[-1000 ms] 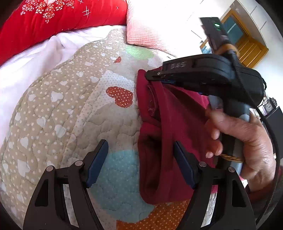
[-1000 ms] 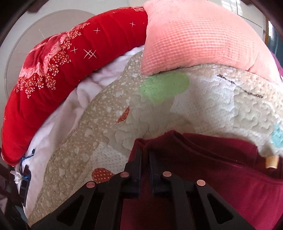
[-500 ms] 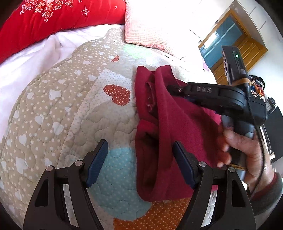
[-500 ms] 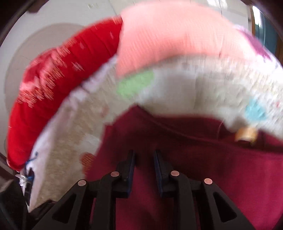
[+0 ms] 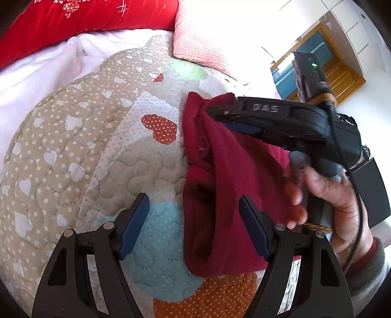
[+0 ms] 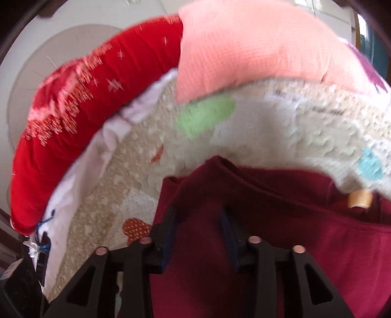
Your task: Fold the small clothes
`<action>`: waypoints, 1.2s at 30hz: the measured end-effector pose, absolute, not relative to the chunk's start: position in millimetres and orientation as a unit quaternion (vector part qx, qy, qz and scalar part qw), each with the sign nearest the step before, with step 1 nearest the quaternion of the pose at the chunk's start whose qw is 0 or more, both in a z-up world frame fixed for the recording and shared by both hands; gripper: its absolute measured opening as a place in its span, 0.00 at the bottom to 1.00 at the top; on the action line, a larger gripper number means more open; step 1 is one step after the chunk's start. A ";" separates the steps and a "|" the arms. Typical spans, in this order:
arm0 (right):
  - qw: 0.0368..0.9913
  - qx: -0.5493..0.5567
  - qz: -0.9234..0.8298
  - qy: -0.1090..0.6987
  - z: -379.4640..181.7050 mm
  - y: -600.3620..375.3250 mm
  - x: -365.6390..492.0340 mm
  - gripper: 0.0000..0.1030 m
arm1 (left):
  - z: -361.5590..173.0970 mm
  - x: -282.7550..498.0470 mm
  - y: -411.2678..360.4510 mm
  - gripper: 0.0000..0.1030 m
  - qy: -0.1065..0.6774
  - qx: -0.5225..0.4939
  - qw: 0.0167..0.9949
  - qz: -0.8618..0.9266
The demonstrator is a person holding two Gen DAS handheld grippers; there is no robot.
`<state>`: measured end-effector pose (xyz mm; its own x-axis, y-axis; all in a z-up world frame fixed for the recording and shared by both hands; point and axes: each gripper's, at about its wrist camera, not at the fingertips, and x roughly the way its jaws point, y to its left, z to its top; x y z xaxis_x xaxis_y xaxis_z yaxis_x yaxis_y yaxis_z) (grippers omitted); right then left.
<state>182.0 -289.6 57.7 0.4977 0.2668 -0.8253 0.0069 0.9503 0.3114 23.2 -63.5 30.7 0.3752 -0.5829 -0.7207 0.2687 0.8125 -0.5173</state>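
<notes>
A small dark red garment [image 5: 227, 176] lies partly folded on the heart-patterned quilt [image 5: 102, 151]. My left gripper [image 5: 193, 198] is open above the garment's near left edge, its right finger over the cloth and its left finger over the quilt. My right gripper [image 5: 215, 112] sits at the garment's far top corner, with a hand [image 5: 330, 190] on its handle. In the right wrist view the right gripper [image 6: 199, 211] has its jaws opening. A fold of the garment [image 6: 293, 234] lies between the pads, which do not press on it.
A red embroidered bolster [image 5: 85, 17] and a pink pillow [image 5: 202, 36] lie along the far side of the bed, with white bedding [image 5: 48, 66] to the left. A wooden door frame [image 5: 342, 71] shows at the back right. A tan tag [image 6: 359, 199] sits on the garment's far edge.
The right gripper's jaws, shut on the garment's top edge a second ago, have parted and let the cloth go. The left gripper has stayed open in place.
</notes>
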 end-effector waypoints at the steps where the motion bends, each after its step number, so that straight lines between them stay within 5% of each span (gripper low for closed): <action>1: 0.856 0.132 0.072 0.495 55.5 -287.3 182.7 0.39 | 30.9 22.3 -64.7 0.74 0.494 -0.157 0.814 -0.263; 11: 0.875 0.184 0.080 0.440 81.9 -348.9 103.5 0.45 | 27.7 21.8 -72.1 0.84 0.486 -0.151 0.815 -0.276; 23: 0.875 0.199 0.037 0.439 84.4 -400.2 52.8 0.46 | 23.7 24.1 -85.2 0.85 0.480 -0.142 0.810 -0.305; 33: 0.897 0.091 -0.094 0.423 97.3 -443.4 35.5 0.46 | 21.5 24.8 -86.7 0.85 0.479 -0.135 0.811 -0.307; 36: 0.898 0.089 -0.167 0.398 102.0 -488.0 12.5 0.54 | 20.9 23.3 -87.5 0.85 0.475 -0.133 0.815 -0.305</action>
